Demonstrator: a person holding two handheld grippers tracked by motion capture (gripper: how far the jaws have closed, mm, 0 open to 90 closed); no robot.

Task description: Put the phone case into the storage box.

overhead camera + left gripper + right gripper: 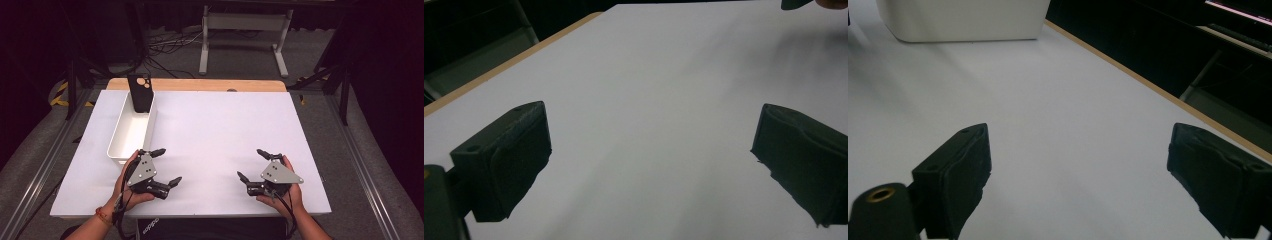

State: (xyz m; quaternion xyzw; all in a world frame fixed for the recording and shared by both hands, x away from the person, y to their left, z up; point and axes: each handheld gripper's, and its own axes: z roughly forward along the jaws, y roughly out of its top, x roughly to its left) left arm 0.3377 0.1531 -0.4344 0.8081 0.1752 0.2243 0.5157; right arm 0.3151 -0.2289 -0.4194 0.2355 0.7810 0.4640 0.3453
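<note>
A white oblong bin lies on the left of the white table top. A black phone case stands upright in the bin's far end, camera cut-outs at the top. My left gripper rests near the front edge just beside the bin's near corner, open, nothing between its jaws. My right gripper rests at the front right, also open and holding nothing. In the left gripper view the gripper faces bare white surface. In the right gripper view the gripper points towards the bin.
A wooden strip runs along the table's far edge. Beyond it stand a white frame's legs and loose cables on the floor. The tip of the other gripper shows at the top right of the left gripper view.
</note>
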